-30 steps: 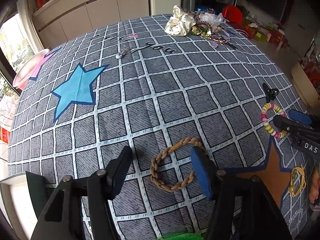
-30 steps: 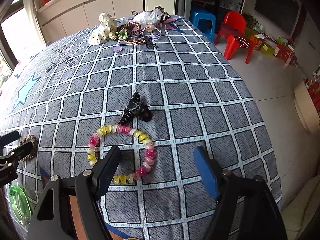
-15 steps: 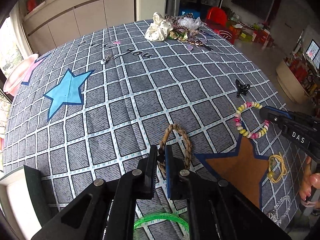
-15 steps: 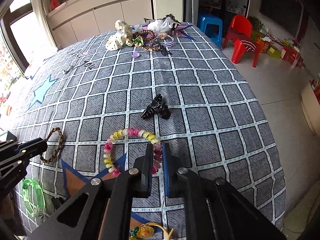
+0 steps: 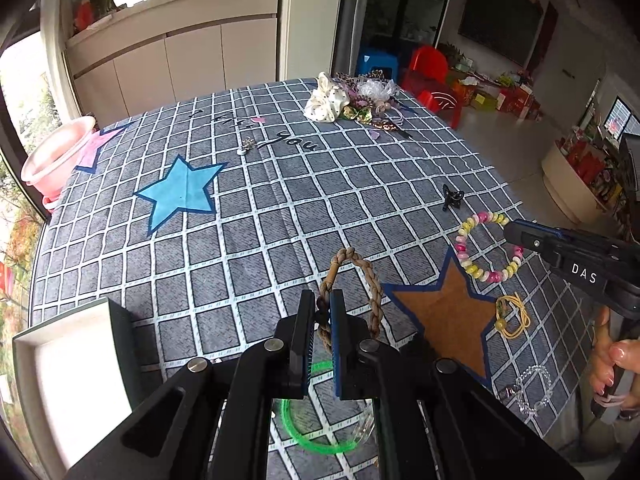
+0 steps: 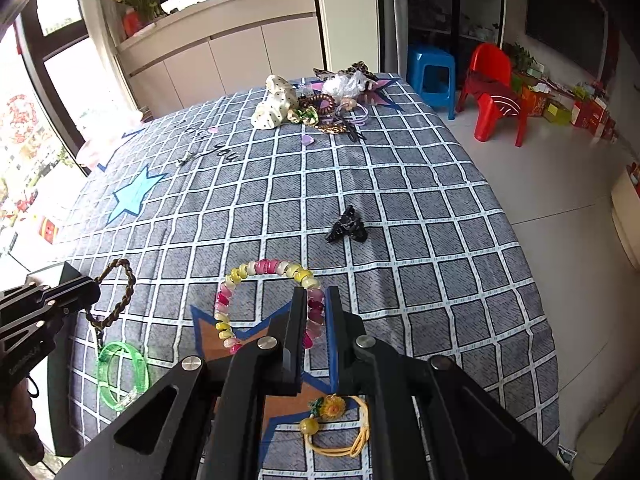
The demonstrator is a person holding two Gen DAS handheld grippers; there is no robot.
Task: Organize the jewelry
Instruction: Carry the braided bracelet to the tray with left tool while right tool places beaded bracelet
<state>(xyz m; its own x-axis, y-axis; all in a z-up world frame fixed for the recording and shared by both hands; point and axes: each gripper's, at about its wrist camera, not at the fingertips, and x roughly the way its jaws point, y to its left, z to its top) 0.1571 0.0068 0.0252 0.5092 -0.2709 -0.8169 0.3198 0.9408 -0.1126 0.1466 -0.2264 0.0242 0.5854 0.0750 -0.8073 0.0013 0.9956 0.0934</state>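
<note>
My left gripper point(image 5: 321, 312) is shut on a brown braided rope bracelet point(image 5: 374, 284), which hangs lifted off the grey checked cloth point(image 5: 256, 216). The same bracelet point(image 6: 124, 288) dangles from the left gripper point(image 6: 90, 294) in the right wrist view. My right gripper point(image 6: 316, 304) is shut on a pink, yellow and white bead bracelet point(image 6: 240, 274), held up above the cloth point(image 6: 400, 200). In the left wrist view that bead bracelet point(image 5: 474, 268) hangs from the right gripper point(image 5: 510, 232), which a hand point(image 5: 612, 364) holds.
A black hair claw point(image 6: 347, 226) lies mid-cloth. A green bangle point(image 6: 120, 376), a yellow cord bracelet point(image 6: 340, 424) and a clear bead bracelet point(image 5: 534, 394) lie near the front. A pile of scrunchies and hair ties point(image 5: 352, 102) sits at the far edge. A white tray point(image 5: 72, 380) stands at the left.
Both grippers closed, the left on the rope bracelet and the right on the bead bracelet, then rose and drew back, lifting the bracelets off the cloth.
</note>
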